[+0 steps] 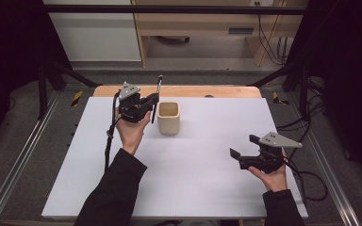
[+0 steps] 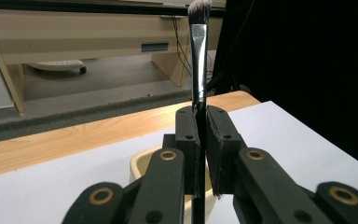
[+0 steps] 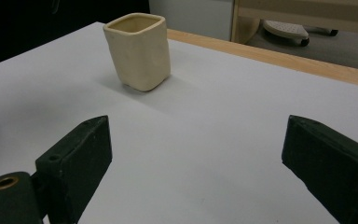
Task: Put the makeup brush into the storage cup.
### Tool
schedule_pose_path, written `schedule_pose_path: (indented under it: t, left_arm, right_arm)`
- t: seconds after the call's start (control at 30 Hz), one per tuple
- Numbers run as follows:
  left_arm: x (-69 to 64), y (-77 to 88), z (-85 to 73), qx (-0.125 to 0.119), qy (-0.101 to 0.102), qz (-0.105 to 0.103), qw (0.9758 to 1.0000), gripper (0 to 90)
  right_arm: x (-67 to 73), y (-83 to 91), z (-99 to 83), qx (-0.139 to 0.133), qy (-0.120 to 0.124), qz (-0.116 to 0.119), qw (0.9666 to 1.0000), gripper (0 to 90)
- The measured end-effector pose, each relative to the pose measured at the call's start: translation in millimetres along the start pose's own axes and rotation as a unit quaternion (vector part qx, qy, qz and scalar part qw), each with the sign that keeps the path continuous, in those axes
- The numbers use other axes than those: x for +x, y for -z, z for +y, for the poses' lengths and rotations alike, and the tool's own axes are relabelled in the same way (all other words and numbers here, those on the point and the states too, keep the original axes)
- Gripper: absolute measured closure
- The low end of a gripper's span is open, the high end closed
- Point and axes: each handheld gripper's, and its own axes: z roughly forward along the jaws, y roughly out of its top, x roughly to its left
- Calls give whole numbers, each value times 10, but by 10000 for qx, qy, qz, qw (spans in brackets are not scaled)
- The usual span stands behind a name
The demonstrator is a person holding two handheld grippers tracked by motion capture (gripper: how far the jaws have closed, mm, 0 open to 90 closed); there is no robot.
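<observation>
Left tool: clamped on a makeup brush, handle upright, bristles uppermost, just left of a cream cup on the worktop. Right tool: jaws wide apart, holding nothing, low over the worktop's right side.

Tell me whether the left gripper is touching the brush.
Touching. In the left gripper view the left gripper has both jaws closed on the handle of the brush, which stands upright between them above the cup.

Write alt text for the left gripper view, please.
A hand-held gripper clamps an upright makeup brush, bristles up, just above a cream cup on a white table. A wooden desk stands behind.
</observation>
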Motion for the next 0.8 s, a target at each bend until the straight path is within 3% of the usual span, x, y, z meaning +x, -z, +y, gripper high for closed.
schedule_pose_path:
  t: [0.8]
  left_arm:
    - [-1, -363, 130, -55, -121, 143, 9998, 841]
  right_arm:
    - [-5, 8, 4, -37, -37, 50, 10000, 86]
